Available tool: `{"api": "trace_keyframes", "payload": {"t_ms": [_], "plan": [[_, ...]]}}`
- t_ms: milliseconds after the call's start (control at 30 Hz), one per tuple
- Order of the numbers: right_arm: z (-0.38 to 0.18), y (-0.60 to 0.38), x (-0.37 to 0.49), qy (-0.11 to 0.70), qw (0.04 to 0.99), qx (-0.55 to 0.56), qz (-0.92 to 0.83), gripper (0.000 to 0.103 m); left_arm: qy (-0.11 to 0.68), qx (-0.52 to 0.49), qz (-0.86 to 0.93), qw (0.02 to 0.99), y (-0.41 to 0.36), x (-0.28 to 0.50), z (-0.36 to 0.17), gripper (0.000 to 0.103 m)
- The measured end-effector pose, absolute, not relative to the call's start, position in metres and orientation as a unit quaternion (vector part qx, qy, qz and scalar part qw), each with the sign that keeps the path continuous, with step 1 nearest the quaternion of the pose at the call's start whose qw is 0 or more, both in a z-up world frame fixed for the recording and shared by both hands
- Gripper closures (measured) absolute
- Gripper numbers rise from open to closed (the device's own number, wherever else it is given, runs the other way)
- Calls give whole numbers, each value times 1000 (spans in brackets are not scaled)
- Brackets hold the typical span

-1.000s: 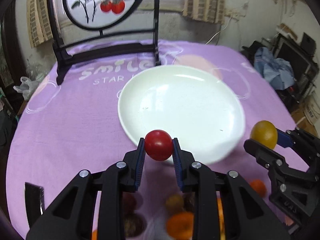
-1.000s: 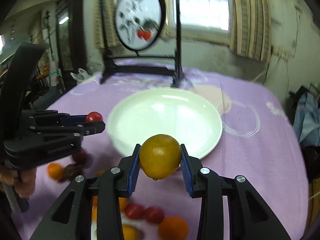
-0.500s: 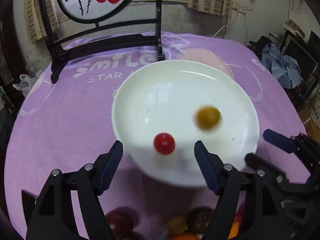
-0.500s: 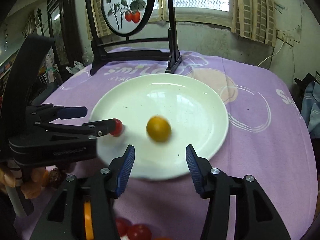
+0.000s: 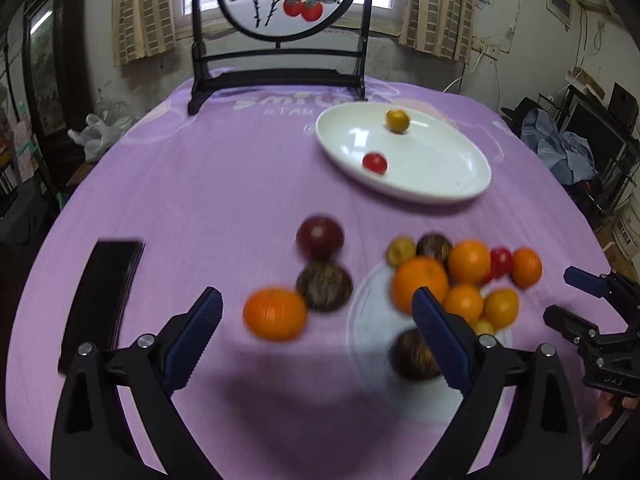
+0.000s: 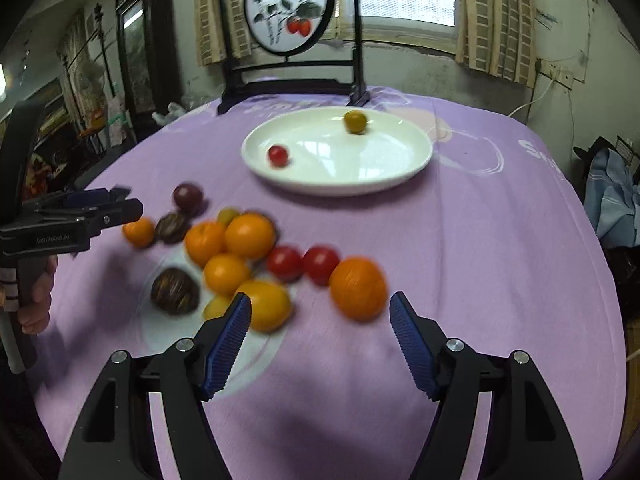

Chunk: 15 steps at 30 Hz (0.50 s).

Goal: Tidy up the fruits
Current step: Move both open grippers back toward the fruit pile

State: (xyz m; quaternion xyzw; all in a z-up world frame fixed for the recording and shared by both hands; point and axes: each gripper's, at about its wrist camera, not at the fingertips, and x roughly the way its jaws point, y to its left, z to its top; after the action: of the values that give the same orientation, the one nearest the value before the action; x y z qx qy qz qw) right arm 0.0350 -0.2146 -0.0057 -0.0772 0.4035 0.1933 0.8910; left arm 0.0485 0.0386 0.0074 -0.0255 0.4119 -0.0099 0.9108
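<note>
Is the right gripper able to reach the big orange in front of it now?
Probably yes. The right gripper is open, its jaws spread wide, and the orange lies just ahead on the cloth with nothing between them.

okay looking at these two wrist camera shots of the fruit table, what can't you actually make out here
- Fruit pile: motion blur in both views; kinds and exact count unclear.
- Dark round fruit: left wrist view, partly hidden by the left hand-held gripper finger.
- Small yellow fruit: right wrist view, partly behind the right hand-held gripper finger.
- Flat black object: too dark and blurred to identify.
- Tablecloth lettering: blurred, partly covered by the white plate.
</note>
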Motion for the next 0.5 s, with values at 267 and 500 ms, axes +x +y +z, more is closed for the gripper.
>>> {"api": "trace_keyframes", "payload": {"t_ms": [267,500], "plan": [[-30,-196,2,442,872,-86,194,31,437,-16,-22,899,36,3,-20,10],[-31,-198,12,451,871,-90,170,31,438,-8,-36,898,30,0,-22,10]]}}
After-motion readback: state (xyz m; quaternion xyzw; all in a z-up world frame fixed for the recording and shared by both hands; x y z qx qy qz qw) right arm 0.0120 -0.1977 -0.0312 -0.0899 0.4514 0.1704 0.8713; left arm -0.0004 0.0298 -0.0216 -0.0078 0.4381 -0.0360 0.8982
